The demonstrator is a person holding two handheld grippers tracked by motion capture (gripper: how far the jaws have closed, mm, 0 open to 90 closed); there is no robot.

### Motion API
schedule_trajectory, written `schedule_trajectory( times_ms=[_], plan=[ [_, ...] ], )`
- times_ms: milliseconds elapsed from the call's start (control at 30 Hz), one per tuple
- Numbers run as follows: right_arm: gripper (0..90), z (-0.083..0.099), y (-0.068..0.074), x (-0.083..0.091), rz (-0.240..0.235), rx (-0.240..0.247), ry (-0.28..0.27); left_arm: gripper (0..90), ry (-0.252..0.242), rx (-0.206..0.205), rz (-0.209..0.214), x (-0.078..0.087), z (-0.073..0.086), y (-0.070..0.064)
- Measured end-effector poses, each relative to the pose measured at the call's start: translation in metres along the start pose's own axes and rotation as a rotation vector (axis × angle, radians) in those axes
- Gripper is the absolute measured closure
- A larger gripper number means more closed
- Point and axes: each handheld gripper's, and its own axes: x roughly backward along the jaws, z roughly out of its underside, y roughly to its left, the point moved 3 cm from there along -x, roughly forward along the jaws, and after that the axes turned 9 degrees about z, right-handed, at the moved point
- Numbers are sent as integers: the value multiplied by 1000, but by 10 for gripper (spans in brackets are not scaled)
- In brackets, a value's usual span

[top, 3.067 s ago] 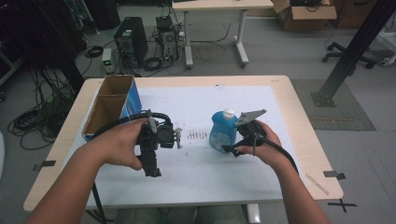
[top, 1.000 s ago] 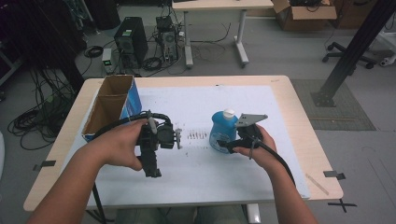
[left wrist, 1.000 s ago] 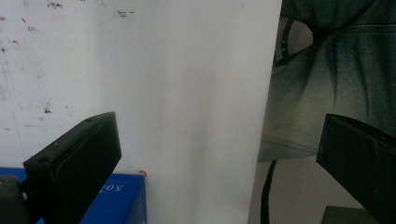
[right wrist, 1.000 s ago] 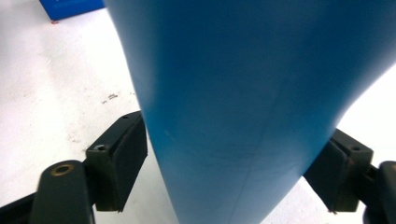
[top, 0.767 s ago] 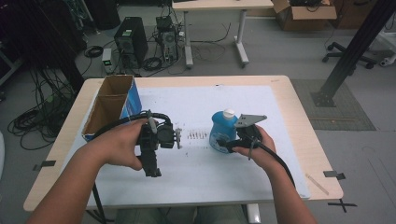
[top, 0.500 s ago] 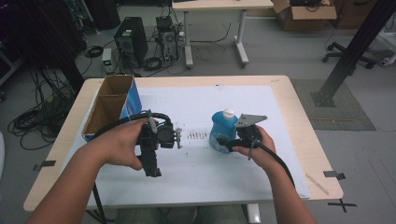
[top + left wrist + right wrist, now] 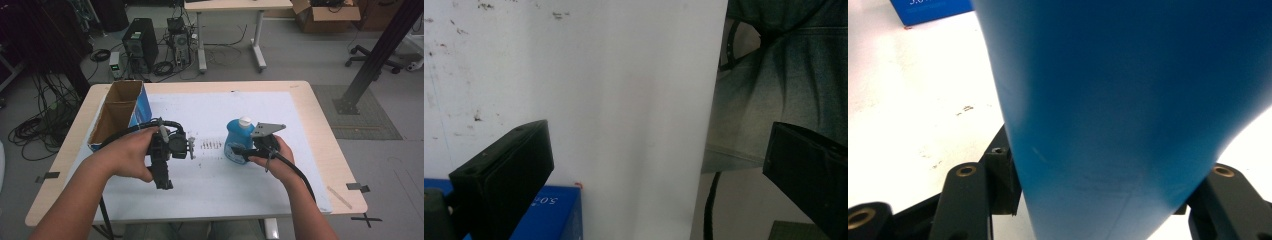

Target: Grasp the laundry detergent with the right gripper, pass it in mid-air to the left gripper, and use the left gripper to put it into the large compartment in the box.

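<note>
While upright on the table: the blue bottle stands right of centre, white cap on top.
Right gripper: jaws on either side of the bottle, pressed to its base.
Left gripper: jaws spread wide, holding nothing, pointing at the near edge.
Cardboard box: far-left corner, open.

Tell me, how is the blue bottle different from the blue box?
The bottle is rounded with a white cap; the box is square-cornered, open on top, brown inside. The bottle sits between the right tool's jaws; the box stands untouched. Both are blue and upright on the table.
</note>
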Motion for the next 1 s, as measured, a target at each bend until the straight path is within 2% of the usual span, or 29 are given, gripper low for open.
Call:
schedule_trajectory(
  times_ms=[267, 300, 433, 500, 533, 567, 600, 633, 667, 733, 767, 800, 900, 1000],
  plan=[
    [457, -2, 3, 2, -3, 24, 4, 2, -1, -1, -2, 2, -1, -1],
    [459, -3, 5, 4, -13, 32, 17, 2, 0, -1, -6, 4, -1, -2],
    [459, -8, 9, 11, -33, 48, 12, 2, -4, -4, -9, 7, -1, -2],
    [460, -17, 14, 22, -62, 71, -5, 2, -6, -3, -12, 9, -2, -2],
    [460, -17, 14, 22, -62, 71, -5, 2, -5, -6, -13, 10, -2, -2],
    [460, -24, 18, 30, -90, 84, -16, 2, -7, -9, -15, 12, -3, -2],
    [460, -24, 18, 30, -90, 84, -16, 2, -7, -9, -15, 12, -3, -2],
    [459, -31, 24, 39, -120, 105, -24, 2, -11, -10, -18, 14, -4, -3],
    [459, -31, 24, 39, -120, 105, -24, 2, -11, -10, -18, 14, -4, -3],
    [459, -37, 29, 46, -151, 118, -33, 2, -11, -13, -20, 15, -5, -3],
    [458, -42, 34, 52, -182, 124, -37, 2, -11, -15, -21, 17, -7, -4],
    [458, -42, 34, 52, -182, 124, -37, 2, -11, -15, -21, 17, -7, -4],
    [458, -48, 45, 61, -233, 143, -44, 2, -11, -22, -25, 21, -10, -5],
    [458, -49, 50, 63, -254, 152, -44, 2, -13, -25, -29, 22, -13, -7]
  ],
)
